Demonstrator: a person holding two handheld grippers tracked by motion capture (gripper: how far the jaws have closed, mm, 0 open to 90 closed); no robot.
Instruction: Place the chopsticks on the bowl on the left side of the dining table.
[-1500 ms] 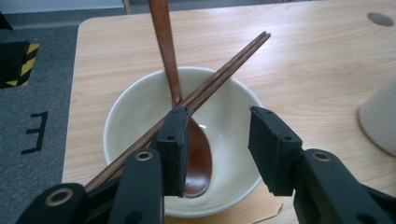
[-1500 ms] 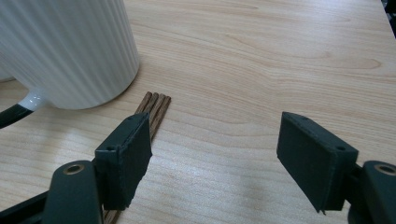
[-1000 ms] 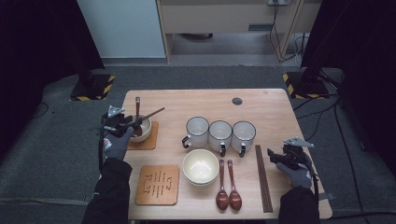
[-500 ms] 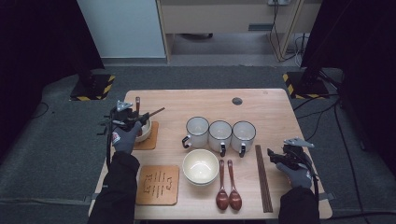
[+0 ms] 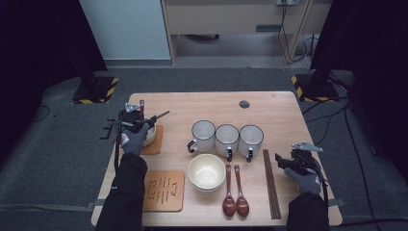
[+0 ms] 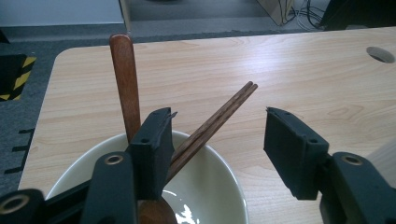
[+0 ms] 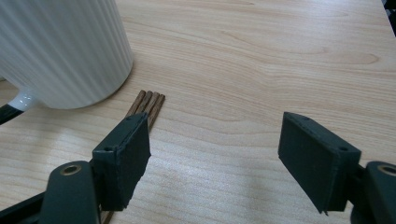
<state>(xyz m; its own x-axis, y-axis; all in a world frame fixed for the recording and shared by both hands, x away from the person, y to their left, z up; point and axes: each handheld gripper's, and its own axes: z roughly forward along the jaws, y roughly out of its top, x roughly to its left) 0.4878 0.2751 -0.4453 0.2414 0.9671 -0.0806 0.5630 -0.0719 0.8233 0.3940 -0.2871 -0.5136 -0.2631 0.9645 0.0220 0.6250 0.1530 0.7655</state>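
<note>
- The left gripper (image 5: 136, 126) hangs over the small bowl (image 5: 148, 134) near the left edge of the table (image 5: 279, 103); its jaws have just been opening and now stand apart with nothing pressed between them.
- In the left gripper view, the chopsticks (image 6: 212, 124) lean on the rim of this bowl just beside the left pad, inside the gap, and their long axis runs up and away to the right.
- A wooden spoon (image 6: 125, 84) stands in the same bowl, its handle rising behind the left pad.
- The bowl sits on a coaster (image 5: 155, 143); a second coaster (image 5: 164, 190) lies at the near edge.
- In the middle are three mugs (image 5: 227, 139) in a row, a larger bowl (image 5: 206, 171) and two spoons (image 5: 235, 192).
- The right gripper (image 5: 288, 162) rests near the right edge with jaws wide and empty, just right of a second bundle of chopsticks (image 5: 271, 183), which lies along the table's depth.
- The left hand is the nearer one to the leaning chopsticks.
</note>
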